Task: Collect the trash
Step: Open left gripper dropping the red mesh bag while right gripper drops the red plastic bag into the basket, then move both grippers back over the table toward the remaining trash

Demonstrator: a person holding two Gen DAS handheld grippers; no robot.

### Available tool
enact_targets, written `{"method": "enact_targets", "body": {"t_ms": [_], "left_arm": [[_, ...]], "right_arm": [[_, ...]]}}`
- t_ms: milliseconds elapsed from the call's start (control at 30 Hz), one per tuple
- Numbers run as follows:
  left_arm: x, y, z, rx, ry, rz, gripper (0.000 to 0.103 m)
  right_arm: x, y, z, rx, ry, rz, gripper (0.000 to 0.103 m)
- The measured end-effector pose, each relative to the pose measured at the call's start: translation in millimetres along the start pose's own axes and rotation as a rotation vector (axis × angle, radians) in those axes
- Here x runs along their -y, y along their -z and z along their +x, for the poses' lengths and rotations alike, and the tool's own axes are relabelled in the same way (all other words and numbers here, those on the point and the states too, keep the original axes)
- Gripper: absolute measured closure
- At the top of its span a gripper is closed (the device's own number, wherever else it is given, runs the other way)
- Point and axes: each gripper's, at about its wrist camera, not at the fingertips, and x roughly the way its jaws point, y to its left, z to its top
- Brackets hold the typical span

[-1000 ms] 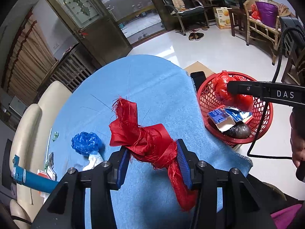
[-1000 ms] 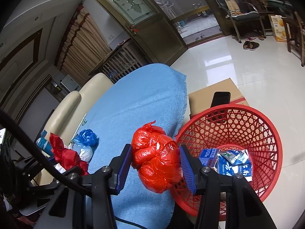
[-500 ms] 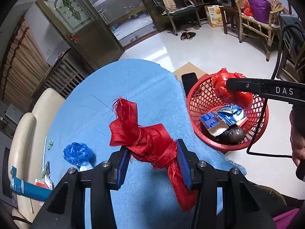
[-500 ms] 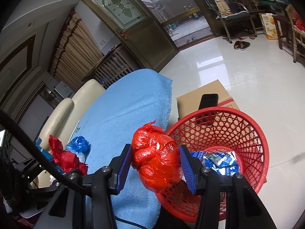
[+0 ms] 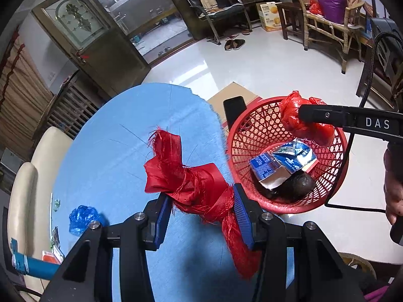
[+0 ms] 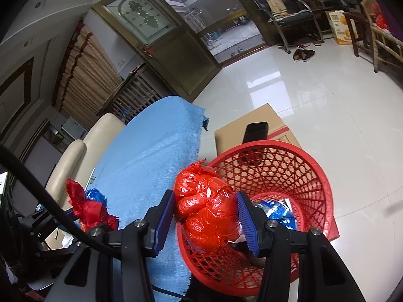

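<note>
My left gripper (image 5: pixel 202 215) is shut on a frayed red ribbon bundle (image 5: pixel 186 176), held above the blue cloth (image 5: pixel 121 151) near the table's edge. My right gripper (image 6: pixel 205 222) is shut on a crumpled red plastic bag (image 6: pixel 209 211) and holds it over the near rim of the red mesh basket (image 6: pixel 309 176). In the left wrist view the basket (image 5: pixel 254 130) holds a blue and white carton (image 5: pixel 282 161) and a dark round lump (image 5: pixel 299 183), with the red bag (image 5: pixel 292 118) above it. The ribbon also shows in the right wrist view (image 6: pixel 85 203).
A blue plastic wad (image 5: pixel 83 217) lies on the cloth at the left. A cardboard box (image 6: pixel 252 125) with a black phone (image 6: pixel 255 132) stands behind the basket. A cream sofa (image 5: pixel 32 176) runs along the table's left side. A cable (image 5: pixel 357 205) hangs beside the basket.
Both grippers have moved toward the basket with their loads. The red bag has gone from beside the basket's rim to over it. The ribbon is closer to the basket.
</note>
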Motion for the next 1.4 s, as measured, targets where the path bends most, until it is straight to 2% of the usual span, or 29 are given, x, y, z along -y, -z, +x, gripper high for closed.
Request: {"method": "enact_targets", "body": {"t_ms": [233, 500, 633, 800, 967, 1200, 1400], "left_arm": [[10.0, -12.7, 12.7, -0.009, 0.061, -0.003, 0.054], [16.1, -24.5, 24.6, -0.004, 0.338, -0.082, 0.051], [23.6, -26.6, 24.3, -0.001, 0.398, -0.080, 0.042], [24.1, -24.3, 18.1, 0.022, 0.396, -0.069, 0.040], [7.6, -11.7, 17.3, 0.011, 0.360, -0.107, 0.040], [-26.1, 12.1, 11.8, -0.008, 0.211, -0.176, 0.040], [-54.2, 28.7, 3.5, 0.004, 0.136, -0.232, 0.040]], "right_arm": [[20.8, -3.0, -0.1, -0.006, 0.039, 0.045, 0.049], [53.1, -6.2, -1.3, -0.030, 0.086, 0.141, 0.046], [68.5, -6.6, -2.4, -0.037, 0.056, 0.214, 0.038], [67.1, -7.4, -3.8, -0.032, 0.055, 0.214, 0.037], [59.8, -7.3, -2.4, -0.032, 0.059, 0.196, 0.037], [39.3, -9.5, 5.2, -0.046, 0.050, 0.151, 0.037], [7.4, -8.6, 14.5, -0.070, 0.040, 0.089, 0.037]]}}
